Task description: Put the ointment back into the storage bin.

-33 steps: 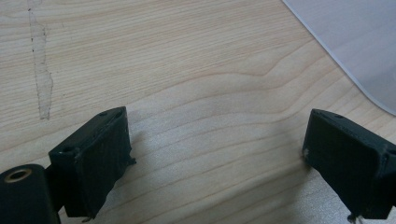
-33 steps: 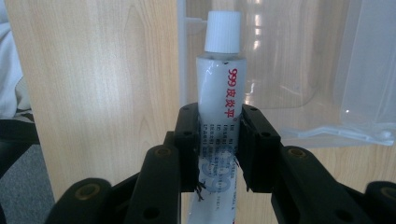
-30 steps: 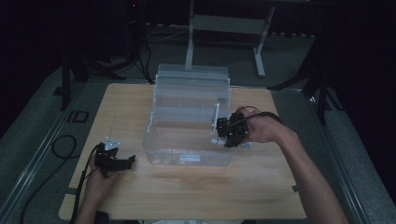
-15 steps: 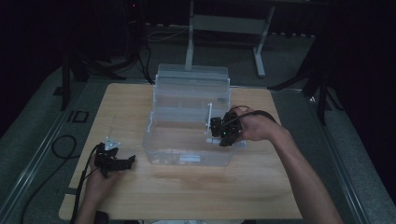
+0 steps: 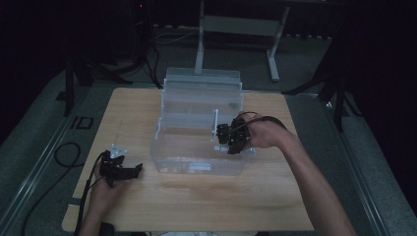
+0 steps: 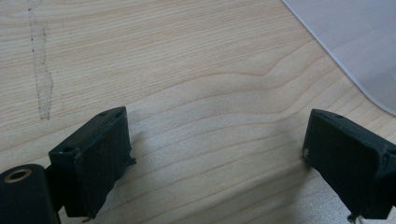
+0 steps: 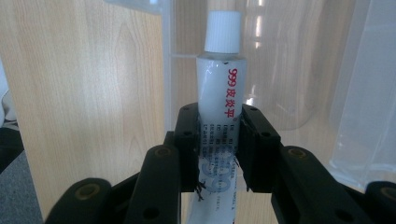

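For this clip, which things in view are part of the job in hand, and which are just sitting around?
In the job:
- white tube, clamped in the right claw
- clear plastic box, lid up, with the tube held over it

Just about:
- left claw, open and resting on the wooden table
- metal stand on the floor behind the table
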Demonstrator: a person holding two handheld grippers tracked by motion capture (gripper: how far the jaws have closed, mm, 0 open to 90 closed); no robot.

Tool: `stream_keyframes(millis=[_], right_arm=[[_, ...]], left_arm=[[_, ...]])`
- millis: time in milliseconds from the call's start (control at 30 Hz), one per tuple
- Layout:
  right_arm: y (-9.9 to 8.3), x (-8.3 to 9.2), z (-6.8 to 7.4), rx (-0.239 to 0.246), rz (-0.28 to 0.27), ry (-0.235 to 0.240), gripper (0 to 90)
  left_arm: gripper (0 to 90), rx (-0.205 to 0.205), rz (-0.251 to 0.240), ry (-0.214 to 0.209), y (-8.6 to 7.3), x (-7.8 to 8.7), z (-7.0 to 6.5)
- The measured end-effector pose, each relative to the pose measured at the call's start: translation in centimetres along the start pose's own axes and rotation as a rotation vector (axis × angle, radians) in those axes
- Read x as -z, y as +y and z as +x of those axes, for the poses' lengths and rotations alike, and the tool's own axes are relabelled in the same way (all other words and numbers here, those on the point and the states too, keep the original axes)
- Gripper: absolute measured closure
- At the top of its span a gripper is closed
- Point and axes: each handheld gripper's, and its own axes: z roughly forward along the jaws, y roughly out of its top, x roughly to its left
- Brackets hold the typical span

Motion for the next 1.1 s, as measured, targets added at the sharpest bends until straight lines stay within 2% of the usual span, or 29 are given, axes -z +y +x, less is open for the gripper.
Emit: stream_keyframes(millis=[867, 1100], right_arm=[[1.6, -1.3, -0.5, -0.008, 0.024, 0.025, 70.5], [2.2, -1.6, -0.5, 0.003, 0.028, 0.023, 70.5]], left_arm=[[8.2, 0.000, 0.000, 0.000, 0.0, 0.0, 0.0], [8.2, 0.000, 0.000, 0.000, 0.0, 0.0, 0.0]])
